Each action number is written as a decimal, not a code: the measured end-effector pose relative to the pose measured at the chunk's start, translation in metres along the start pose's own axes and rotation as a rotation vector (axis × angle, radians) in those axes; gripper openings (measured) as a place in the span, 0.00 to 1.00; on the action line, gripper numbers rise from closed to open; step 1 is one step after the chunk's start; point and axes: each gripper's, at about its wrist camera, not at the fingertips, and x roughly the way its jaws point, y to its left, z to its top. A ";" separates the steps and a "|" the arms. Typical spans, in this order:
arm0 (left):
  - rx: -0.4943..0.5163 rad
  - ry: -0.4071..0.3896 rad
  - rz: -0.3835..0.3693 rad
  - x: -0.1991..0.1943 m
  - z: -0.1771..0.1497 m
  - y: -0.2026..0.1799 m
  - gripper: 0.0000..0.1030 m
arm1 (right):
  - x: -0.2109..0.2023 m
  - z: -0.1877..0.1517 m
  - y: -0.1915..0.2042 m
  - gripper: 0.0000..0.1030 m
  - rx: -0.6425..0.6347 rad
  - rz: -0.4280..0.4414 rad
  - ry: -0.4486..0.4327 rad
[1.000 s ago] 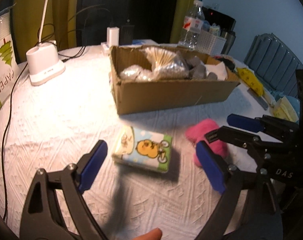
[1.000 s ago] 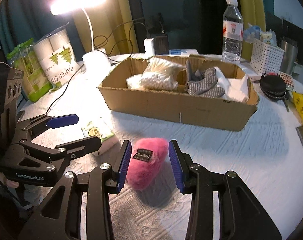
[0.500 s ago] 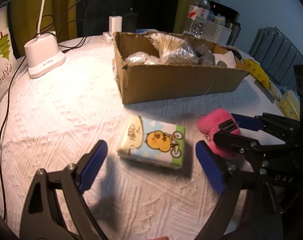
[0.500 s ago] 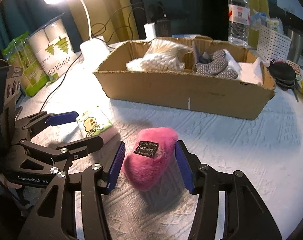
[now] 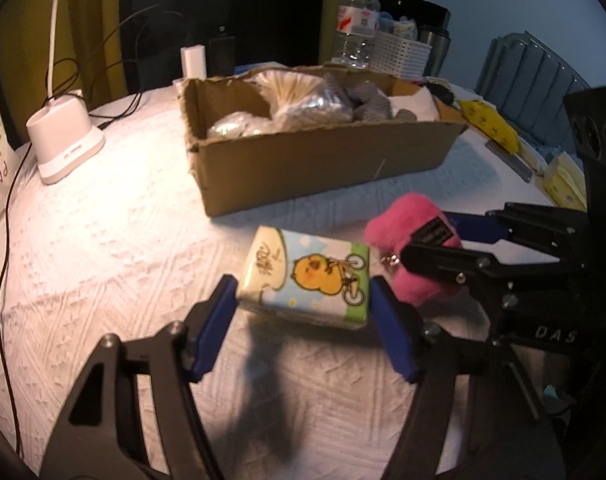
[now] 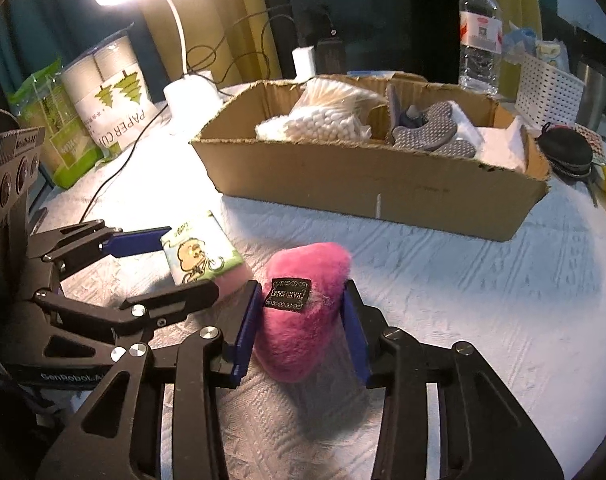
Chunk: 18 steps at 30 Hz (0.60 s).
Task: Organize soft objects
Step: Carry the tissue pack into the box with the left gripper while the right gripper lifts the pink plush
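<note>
The left gripper, jaws just closed in, clasps the tissue pack by its short ends near the table's front edge. Just right, the right gripper, also just narrowed, squeezes the pink plush pouch across its middle. Both look light and squashy, so a mid-body hold should suit.

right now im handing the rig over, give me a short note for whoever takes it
Left tool: jaws have just been closing, pads now on the tissue pack.
Right tool: jaws have just been closing, pads on the pink plush.
Both items sit on the white tablecloth before the cardboard box.
Done: cotton swabs and grey items already boxed.
Left: lift both into the box.
</note>
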 end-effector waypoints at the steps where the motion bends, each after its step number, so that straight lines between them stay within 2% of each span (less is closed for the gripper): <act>1: 0.001 -0.003 0.001 -0.001 0.001 -0.002 0.66 | -0.002 0.000 -0.001 0.41 0.002 -0.001 -0.006; 18: 0.030 -0.060 0.001 -0.024 0.024 -0.027 0.66 | -0.048 0.010 -0.031 0.41 0.035 -0.021 -0.114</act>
